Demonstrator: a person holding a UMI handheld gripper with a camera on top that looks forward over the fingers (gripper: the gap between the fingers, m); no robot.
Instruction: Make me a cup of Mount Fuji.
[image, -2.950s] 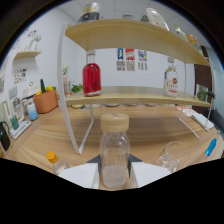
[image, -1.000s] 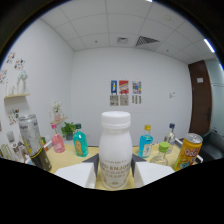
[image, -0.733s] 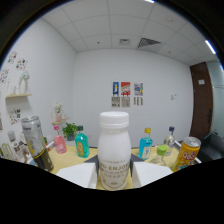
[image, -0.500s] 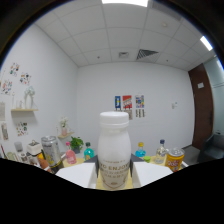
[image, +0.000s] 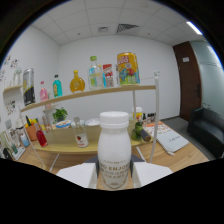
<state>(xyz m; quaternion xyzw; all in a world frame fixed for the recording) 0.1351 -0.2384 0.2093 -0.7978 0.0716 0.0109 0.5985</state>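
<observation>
A white plastic bottle (image: 114, 149) with a white cap and a printed label stands upright between my gripper (image: 114, 176) fingers, which are shut on its lower body. The bottle is lifted off any surface, in front of a two-tier wooden shelf (image: 95, 93). The top tier carries a yellow can (image: 128, 68), a clear bottle (image: 94, 72), an orange bottle (image: 77, 82), a teal bottle (image: 57, 86), a pink bottle (image: 44, 91) and a silver can (image: 28, 87). A small clear bottle with a red label (image: 79, 135) stands on the lower tier.
A red bottle (image: 40, 137), an orange pot (image: 31, 132) and a small green plant (image: 60, 114) sit at the lower tier's left. A wooden table (image: 175, 155) runs under the shelf, with papers (image: 167, 137) on its right. A dark door (image: 191, 82) and a black chair (image: 209, 127) stand beyond.
The view has swung while the white bottle stays held: the row of cans and bottles that stood level with the bottle now sits higher, on the shelf's top tier, and the lower tier and table show.
</observation>
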